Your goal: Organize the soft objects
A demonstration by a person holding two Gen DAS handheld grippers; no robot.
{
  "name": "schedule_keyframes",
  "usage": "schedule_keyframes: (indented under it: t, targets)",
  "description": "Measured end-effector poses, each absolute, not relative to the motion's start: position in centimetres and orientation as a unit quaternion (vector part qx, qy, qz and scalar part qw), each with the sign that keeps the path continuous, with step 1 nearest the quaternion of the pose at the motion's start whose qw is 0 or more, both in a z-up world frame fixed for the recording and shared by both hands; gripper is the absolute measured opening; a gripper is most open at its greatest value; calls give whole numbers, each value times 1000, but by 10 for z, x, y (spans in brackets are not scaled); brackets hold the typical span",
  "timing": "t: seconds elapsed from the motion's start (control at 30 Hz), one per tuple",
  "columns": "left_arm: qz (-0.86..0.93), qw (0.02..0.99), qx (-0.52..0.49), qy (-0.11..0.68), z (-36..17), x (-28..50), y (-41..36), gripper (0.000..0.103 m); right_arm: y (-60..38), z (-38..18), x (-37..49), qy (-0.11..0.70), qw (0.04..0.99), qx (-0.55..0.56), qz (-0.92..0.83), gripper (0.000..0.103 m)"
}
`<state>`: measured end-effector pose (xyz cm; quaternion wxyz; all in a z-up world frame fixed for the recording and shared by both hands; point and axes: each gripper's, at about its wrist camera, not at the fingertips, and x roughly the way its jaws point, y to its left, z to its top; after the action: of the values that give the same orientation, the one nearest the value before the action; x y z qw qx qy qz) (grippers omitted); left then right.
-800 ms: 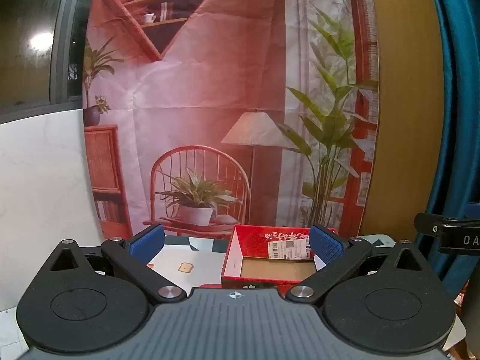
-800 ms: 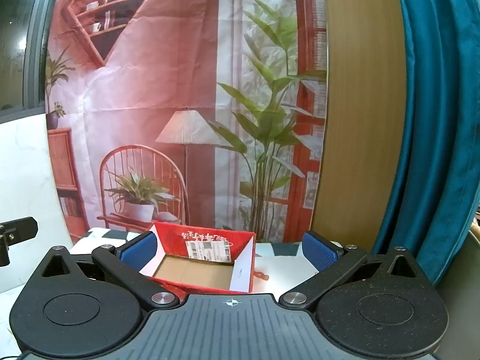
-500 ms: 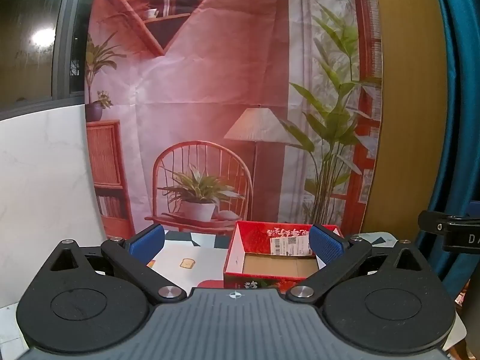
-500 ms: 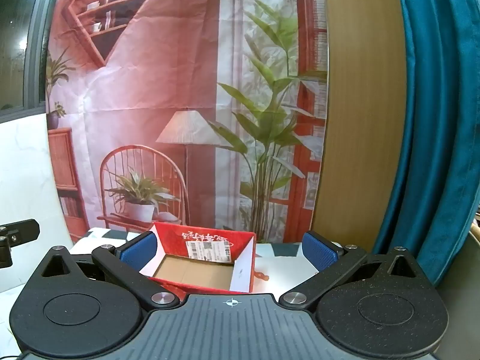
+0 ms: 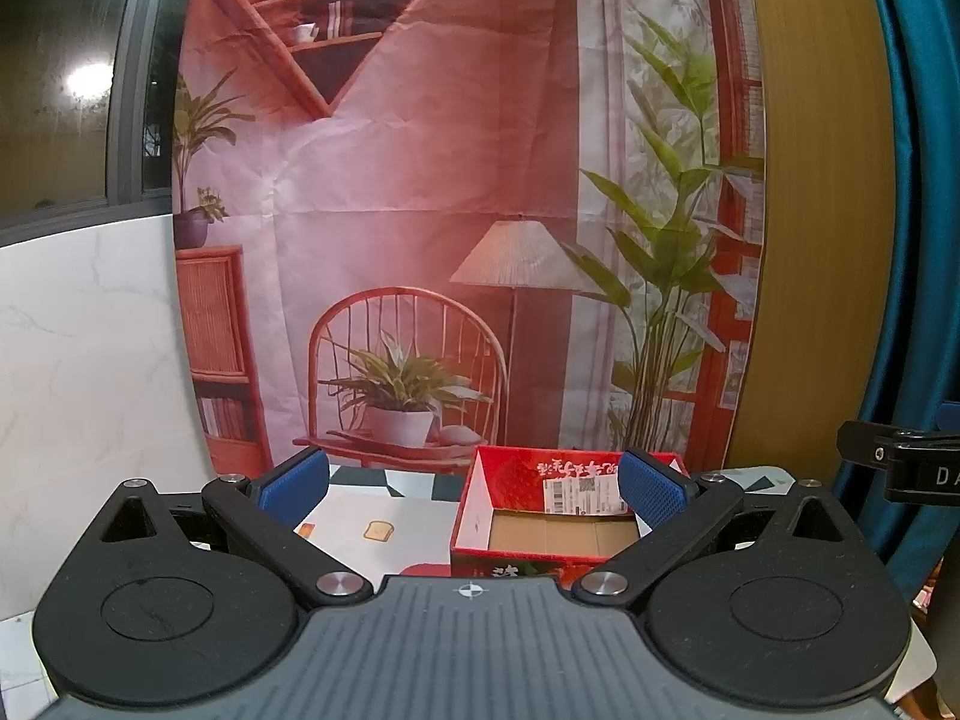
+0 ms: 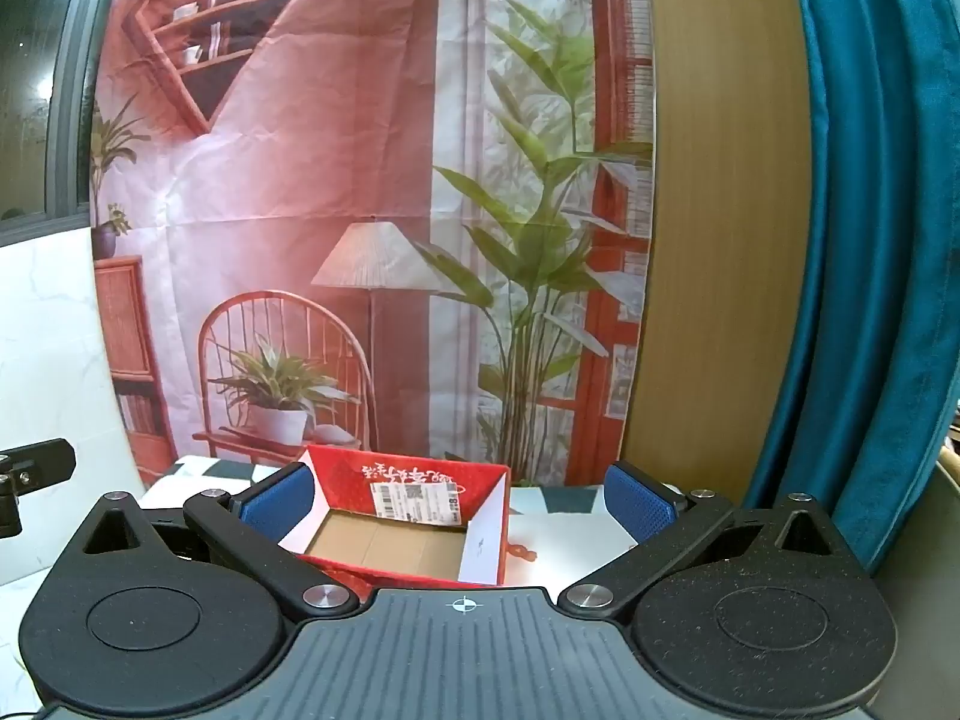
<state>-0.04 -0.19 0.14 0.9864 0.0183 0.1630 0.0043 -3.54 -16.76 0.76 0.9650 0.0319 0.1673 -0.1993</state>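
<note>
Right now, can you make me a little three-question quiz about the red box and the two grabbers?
1. True or false: the red box has soft toys piled inside it.
2. How do the left gripper and right gripper stand? A) both open, holding nothing B) both shut on cloth C) one open, one shut
3. Fill in: the white sticker with the barcode sits on the box's ____ inside wall.

Key
1. False: only its bare cardboard bottom shows.
2. A
3. Far (back) wall.
</note>
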Motion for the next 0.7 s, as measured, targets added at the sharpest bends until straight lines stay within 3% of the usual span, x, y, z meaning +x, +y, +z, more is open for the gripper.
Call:
schedule_keyframes:
  t: [0.7]
  targets:
    - [4, 988, 18, 155, 3, -3, -1, 103, -168, 9, -35, 167, 965, 32, -199, 103]
